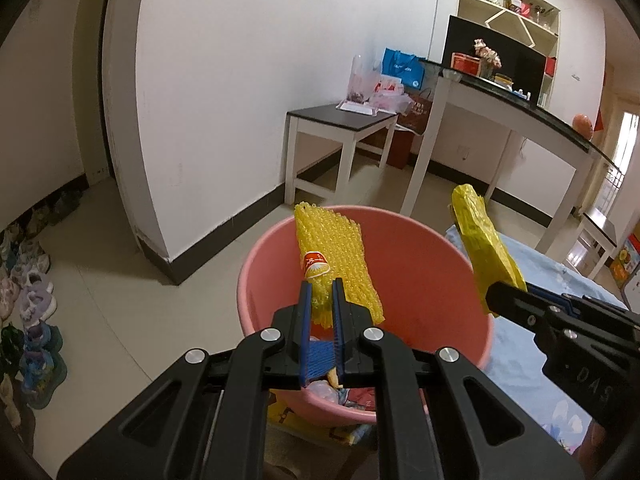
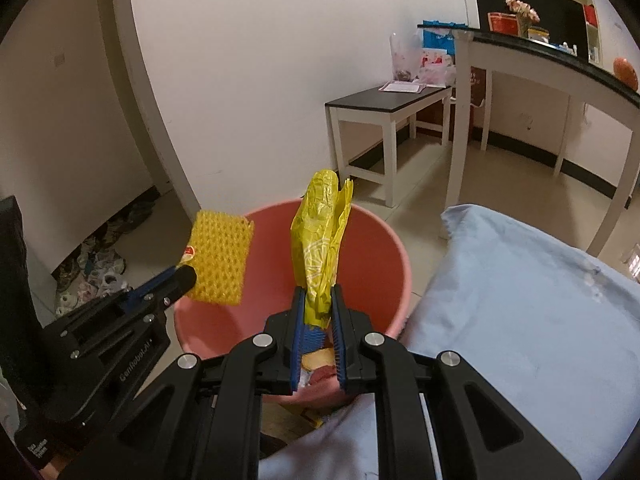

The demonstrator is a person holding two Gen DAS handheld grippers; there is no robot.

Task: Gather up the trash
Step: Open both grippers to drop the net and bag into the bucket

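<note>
A pink bucket [image 1: 400,264] is standing on the floor beside a blue blanket [image 2: 520,300], with scraps lying at its bottom. The left gripper [image 1: 322,286] is pinching a yellow foam net [image 1: 336,256] – jaws nearly closed on its near end, the rest sticking up over the bucket. The right gripper [image 2: 318,294] is clamping a yellow wrapper [image 2: 320,240] likewise – it is rising from the narrow jaws above the bucket's right side.
</note>
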